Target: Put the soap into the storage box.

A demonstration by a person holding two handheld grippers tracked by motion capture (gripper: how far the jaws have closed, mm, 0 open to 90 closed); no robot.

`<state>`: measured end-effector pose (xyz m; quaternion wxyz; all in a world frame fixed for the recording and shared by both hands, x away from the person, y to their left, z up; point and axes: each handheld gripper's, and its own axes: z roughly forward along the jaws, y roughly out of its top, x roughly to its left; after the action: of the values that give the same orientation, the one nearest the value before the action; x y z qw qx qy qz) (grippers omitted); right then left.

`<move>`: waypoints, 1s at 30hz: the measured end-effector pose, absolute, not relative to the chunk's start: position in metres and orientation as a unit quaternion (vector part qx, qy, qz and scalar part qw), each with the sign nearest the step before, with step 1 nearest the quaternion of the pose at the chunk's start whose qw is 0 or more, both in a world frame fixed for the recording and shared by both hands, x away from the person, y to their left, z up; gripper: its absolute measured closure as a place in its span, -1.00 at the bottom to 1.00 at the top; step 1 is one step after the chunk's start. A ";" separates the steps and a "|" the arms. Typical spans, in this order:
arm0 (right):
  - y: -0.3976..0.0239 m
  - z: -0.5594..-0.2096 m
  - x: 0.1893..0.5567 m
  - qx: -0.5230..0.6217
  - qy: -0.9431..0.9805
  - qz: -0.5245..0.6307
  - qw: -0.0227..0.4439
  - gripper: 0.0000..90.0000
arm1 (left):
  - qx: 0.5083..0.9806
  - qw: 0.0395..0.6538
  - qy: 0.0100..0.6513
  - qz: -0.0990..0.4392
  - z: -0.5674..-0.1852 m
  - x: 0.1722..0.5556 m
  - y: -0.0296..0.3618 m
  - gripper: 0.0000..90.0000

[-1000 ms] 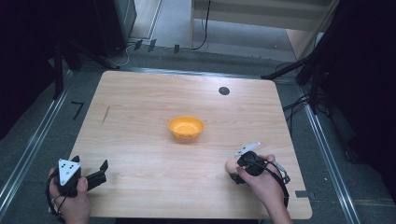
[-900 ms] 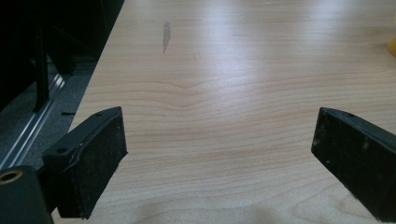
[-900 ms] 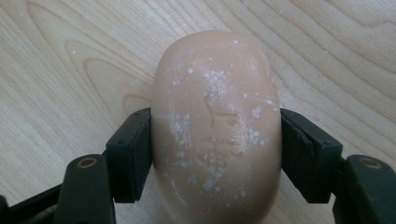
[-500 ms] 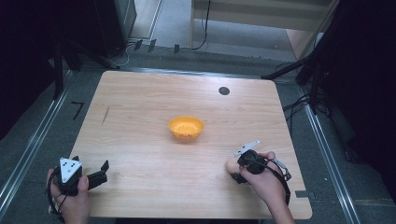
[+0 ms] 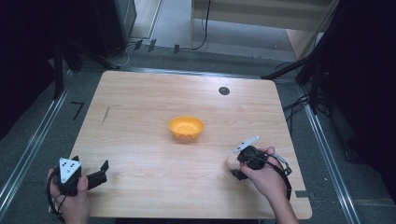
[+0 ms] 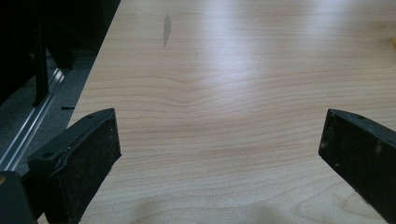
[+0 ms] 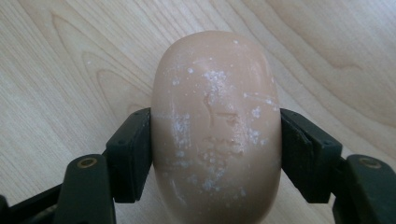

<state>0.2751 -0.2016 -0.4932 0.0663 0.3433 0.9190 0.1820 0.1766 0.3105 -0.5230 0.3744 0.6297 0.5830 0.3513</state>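
A pale pink oval bar of soap [image 7: 215, 126], dusted with white flecks, sits between the black jaws of my right gripper [image 7: 215, 149], which is shut on it with both pads pressed against its sides. In the high view the soap [image 5: 231, 162] shows just left of the right gripper [image 5: 237, 169] at the table's front right. An orange bowl [image 5: 186, 127] stands at the table's middle, apart from both hands. My left gripper [image 5: 102, 170] rests at the front left corner, and its jaws [image 6: 219, 154] stand wide open over bare wood.
The light wooden table [image 5: 140, 116] has a round black cable hole [image 5: 224, 91] near the back edge and a dark streak [image 5: 106, 115] at the left. Metal rails and dark floor run along both sides of the table.
The right hand has shifted slightly on the table with the soap in its grip. The left hand has kept still.
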 end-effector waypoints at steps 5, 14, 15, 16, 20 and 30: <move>-0.203 -0.486 0.278 0.331 0.920 0.196 0.069 -0.26 | 0.628 0.378 0.585 0.348 -0.523 0.177 0.311 -1.00; -0.204 -0.480 0.281 0.324 0.922 0.203 0.069 -0.25 | 0.627 0.380 0.583 0.349 -0.523 0.176 0.312 -1.00; -0.205 -0.479 0.281 0.322 0.922 0.204 0.068 -0.25 | 0.627 0.381 0.583 0.349 -0.523 0.176 0.312 -1.00; -0.205 -0.477 0.282 0.318 0.923 0.206 0.069 -0.25 | 0.627 0.380 0.584 0.349 -0.523 0.176 0.311 -1.00; -0.207 -0.474 0.286 0.318 0.923 0.206 0.069 -0.25 | 0.628 0.378 0.584 0.349 -0.523 0.176 0.311 -1.00; -0.198 -0.470 0.296 0.296 0.931 0.203 0.070 -0.25 | 0.626 0.381 0.585 0.346 -0.523 0.176 0.312 -1.00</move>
<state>0.2956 -0.1981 -0.4699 0.0702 0.2957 0.9308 0.2032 0.1763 0.3120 -0.5230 0.3814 0.6265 0.5852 0.3458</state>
